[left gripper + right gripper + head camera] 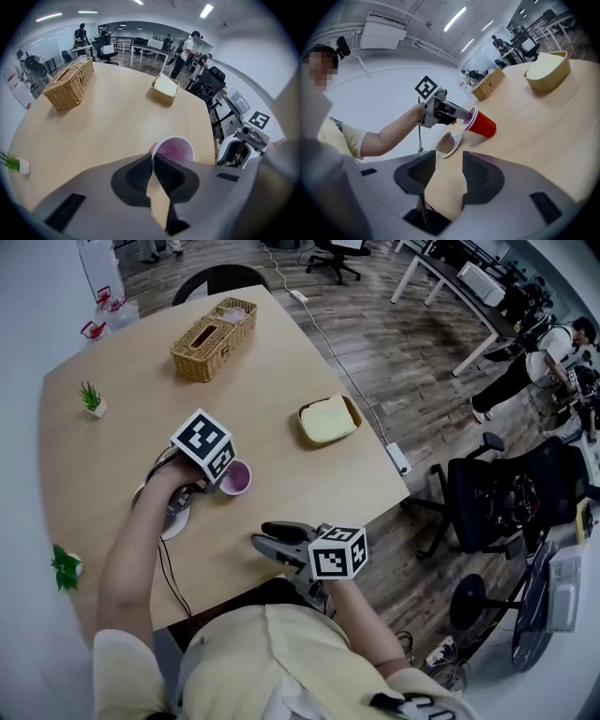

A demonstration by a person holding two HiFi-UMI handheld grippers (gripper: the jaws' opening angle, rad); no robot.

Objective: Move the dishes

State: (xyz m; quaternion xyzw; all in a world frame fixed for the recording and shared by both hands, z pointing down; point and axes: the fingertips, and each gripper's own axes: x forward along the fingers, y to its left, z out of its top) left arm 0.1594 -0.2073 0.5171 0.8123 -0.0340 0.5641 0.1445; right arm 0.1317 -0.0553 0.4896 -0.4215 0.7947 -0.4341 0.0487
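Pale yellow shirt (272, 652) fills the bottom of the head view, and just beyond it the right tool (259, 540) hovers over the near edge of the desk (281, 362). Its jaws stand apart with nothing between them.

Further in, the left tool (223, 484) points steeply down and pinches the rim of the red cup (234, 477). One jaw is inside the purple-lined mouth and one outside, closed tight on the thin wall. From the right gripper view the red cup (483, 124) hangs tilted, mouth toward the left tool and base low over the desk. Whether the base touches I cannot tell. Just beside it a small cup (444, 140) sits on a white saucer (453, 143).

The step looks like carrying or setting down the red cup. A one-sided rim pinch probably lets it swing, so the wrist should bring it upright before the base meets the wood. The grip should hold until the cup stands flat and clear of the saucer. The free right tool could steady the side.
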